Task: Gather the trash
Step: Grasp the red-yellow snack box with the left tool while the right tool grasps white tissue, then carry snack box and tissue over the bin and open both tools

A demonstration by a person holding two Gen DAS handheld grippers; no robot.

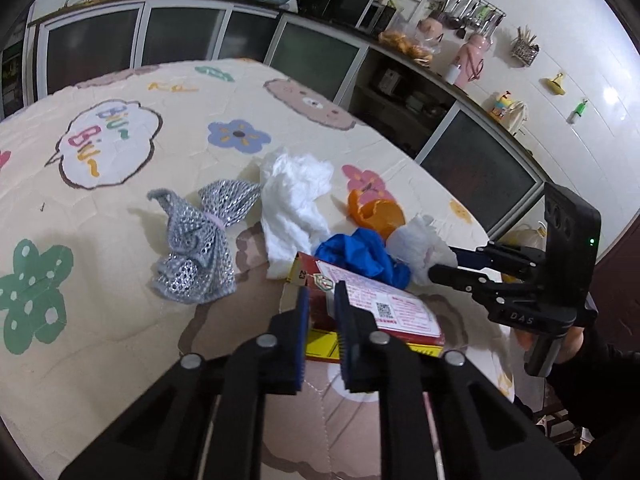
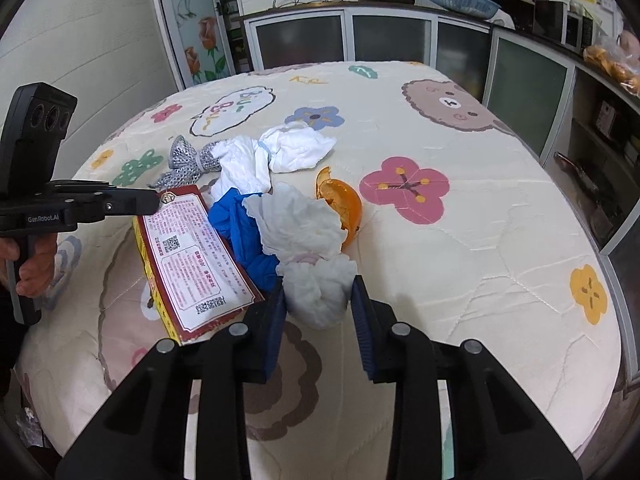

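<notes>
The flat red box (image 2: 192, 256) lies lengthwise away from the left claw (image 1: 320, 300) pinching its edge; the right claw (image 2: 320, 300) grips crumpled tissue (image 2: 316, 292).

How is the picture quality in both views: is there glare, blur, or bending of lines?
Left wrist view: strong fisheye bending, dark corners, glare on the wall tiles; the box is sharp, its text too small to read. Right wrist view: cabinets curve, even light, soft shadows under the tissue; no blur.
</notes>
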